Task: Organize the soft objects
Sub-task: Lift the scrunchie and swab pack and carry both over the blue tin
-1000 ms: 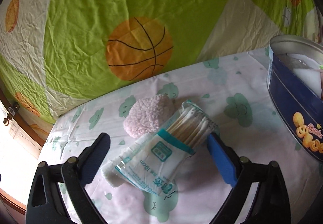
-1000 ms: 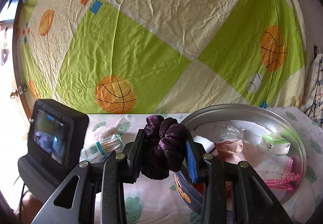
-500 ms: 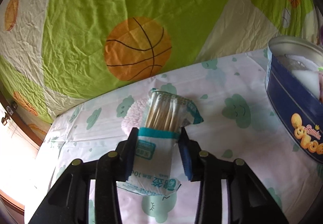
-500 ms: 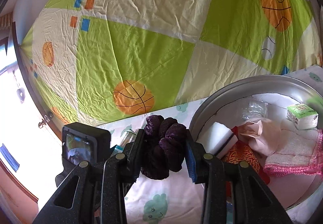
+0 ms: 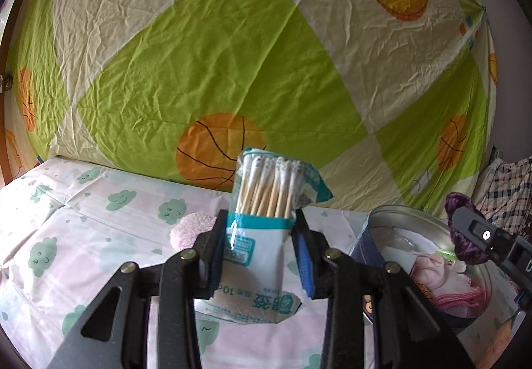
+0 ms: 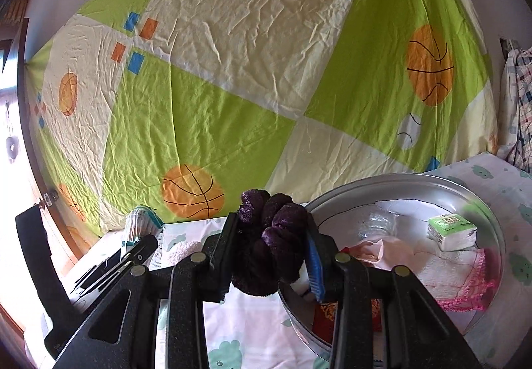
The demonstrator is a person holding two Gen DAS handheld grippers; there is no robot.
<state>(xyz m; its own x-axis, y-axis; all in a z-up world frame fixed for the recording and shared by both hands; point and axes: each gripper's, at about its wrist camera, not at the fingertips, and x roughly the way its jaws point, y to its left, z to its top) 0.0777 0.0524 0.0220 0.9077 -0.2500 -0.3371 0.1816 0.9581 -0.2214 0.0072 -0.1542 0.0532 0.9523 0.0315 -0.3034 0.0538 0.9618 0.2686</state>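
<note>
Pink fluffy pad [image 5: 191, 229]: largely hidden behind the left gripper [image 5: 259, 242] and its cotton swab packet [image 5: 262, 219]. Round tin [image 6: 399, 183]: near rim cut off by the frame's lower edge. Packet print too small to read.

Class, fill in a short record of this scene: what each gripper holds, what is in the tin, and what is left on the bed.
left gripper: shut on swab pack, lifted off the bed
right gripper: shut on purple scrunchie, beside the tin
tin: tissue pack, pink-edged cloth, other soft items
left on bed: pink puff
</note>
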